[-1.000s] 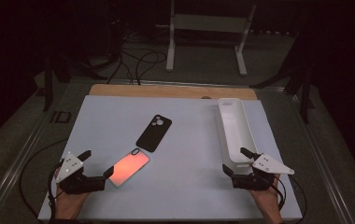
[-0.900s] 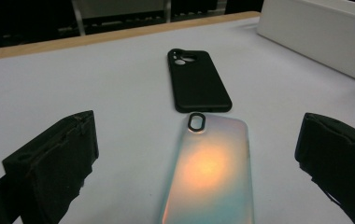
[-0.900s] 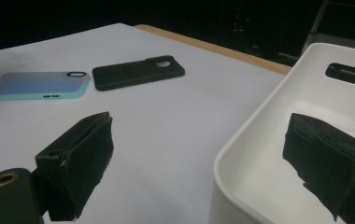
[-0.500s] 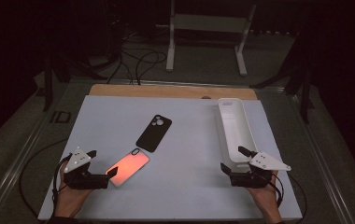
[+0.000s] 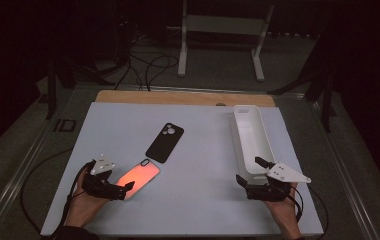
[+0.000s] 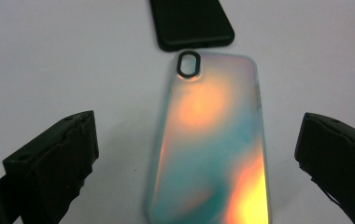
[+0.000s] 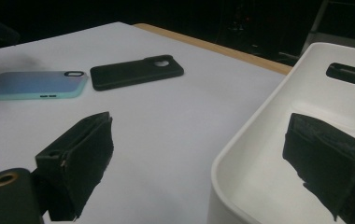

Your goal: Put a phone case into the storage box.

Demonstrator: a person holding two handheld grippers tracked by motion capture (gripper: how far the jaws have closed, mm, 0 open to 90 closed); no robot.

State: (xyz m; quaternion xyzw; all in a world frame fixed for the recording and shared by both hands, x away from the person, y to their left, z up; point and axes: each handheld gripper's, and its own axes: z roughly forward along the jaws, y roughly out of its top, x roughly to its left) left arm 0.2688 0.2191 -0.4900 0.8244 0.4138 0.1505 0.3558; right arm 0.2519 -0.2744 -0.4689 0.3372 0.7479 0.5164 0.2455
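Observation:
An iridescent orange-teal phone case [image 5: 141, 172] [image 6: 213, 140] lies face down at the front left of the white board [image 5: 203, 165]. My left gripper [image 5: 124, 188] [image 6: 198, 135] is open, its jaws on either side of the case's near end without touching it. A black phone case [image 5: 165, 142] [image 6: 192, 23] [image 7: 136, 71] lies just beyond, almost touching the iridescent case [image 7: 33, 84]. My right gripper [image 5: 249, 171] [image 7: 203, 154] is open at the near end of the empty white bin [image 5: 239, 140] [image 7: 259, 116], one jaw inside it and one outside.
A wooden strip [image 5: 178, 97] runs along the board's far edge. Behind it stand a metal frame's legs [image 5: 183, 55] and loose cables [image 5: 148, 65]. A small black item [image 5: 65, 125] lies left of the board. Bare board stretches between the cases and the bin.
My left gripper has moved right, up to the iridescent case, so its jaws now flank the case's near end. The right gripper has shifted slightly left at the bin's end.

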